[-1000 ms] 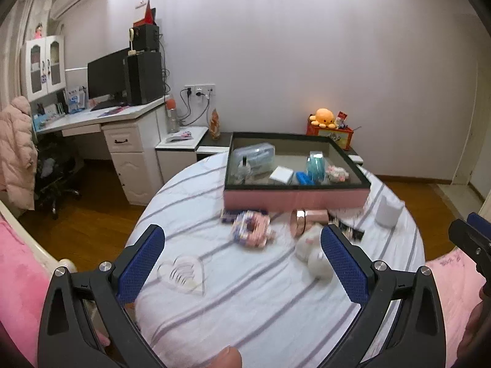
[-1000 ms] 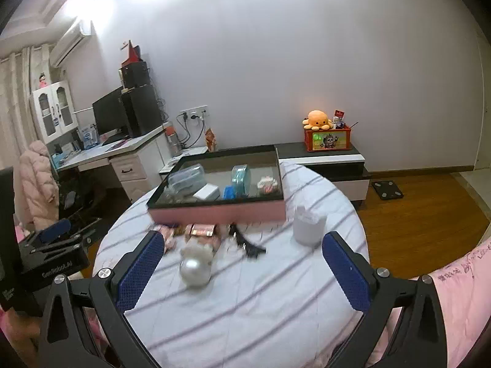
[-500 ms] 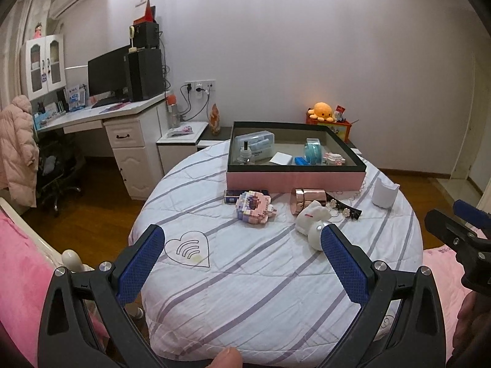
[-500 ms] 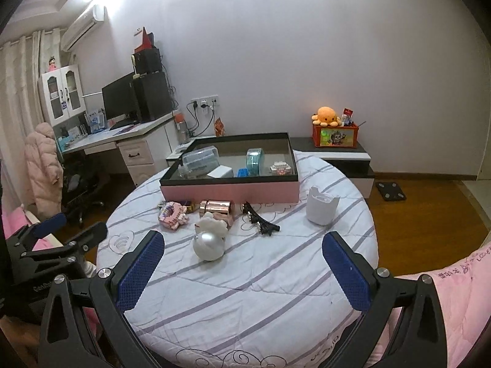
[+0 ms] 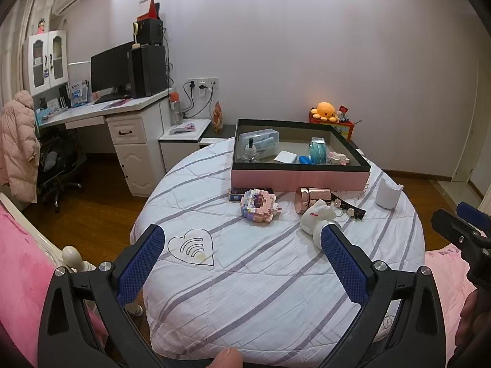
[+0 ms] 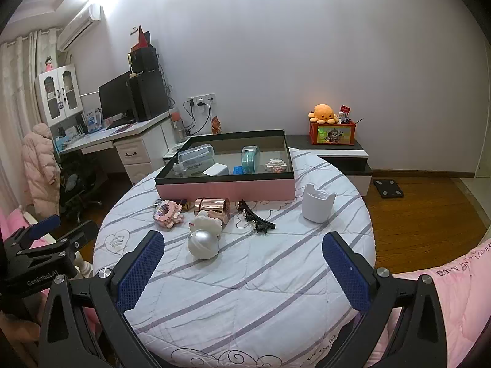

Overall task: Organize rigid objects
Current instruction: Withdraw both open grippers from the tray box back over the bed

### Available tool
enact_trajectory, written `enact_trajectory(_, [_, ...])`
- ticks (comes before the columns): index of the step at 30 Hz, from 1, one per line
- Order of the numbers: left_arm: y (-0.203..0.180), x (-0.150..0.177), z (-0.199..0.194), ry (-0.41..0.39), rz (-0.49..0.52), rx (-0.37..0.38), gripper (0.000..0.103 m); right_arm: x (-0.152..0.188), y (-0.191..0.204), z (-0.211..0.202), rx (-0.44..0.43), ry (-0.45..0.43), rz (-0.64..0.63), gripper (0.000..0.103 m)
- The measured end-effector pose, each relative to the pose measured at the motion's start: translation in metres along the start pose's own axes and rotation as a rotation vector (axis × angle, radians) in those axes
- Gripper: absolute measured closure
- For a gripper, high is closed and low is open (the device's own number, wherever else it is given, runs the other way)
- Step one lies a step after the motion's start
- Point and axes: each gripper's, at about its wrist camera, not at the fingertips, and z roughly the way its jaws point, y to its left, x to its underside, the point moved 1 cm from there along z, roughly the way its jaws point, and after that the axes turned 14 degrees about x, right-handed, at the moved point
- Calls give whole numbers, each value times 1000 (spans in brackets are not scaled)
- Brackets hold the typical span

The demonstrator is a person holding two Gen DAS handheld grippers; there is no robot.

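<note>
A round table (image 6: 276,291) under a striped white cloth fills the middle of both views. Toward its upper centre sits a pink-walled tray (image 6: 224,187) with a black rim, holding small boxes. Below the tray lie a white cup (image 6: 317,207), a rose-gold case (image 6: 212,206), a pink block toy (image 5: 257,204), a white-and-silver figure (image 6: 204,236) and a black hair clip (image 6: 256,219). The left gripper (image 5: 242,262) and right gripper (image 6: 242,268) hang spread wide at the lower frame, empty.
</note>
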Motion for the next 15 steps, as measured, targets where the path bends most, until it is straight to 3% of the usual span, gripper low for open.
enact_trajectory(15, [4, 3, 4, 13, -9, -5, 0, 1, -8, 8, 8, 18, 14, 0])
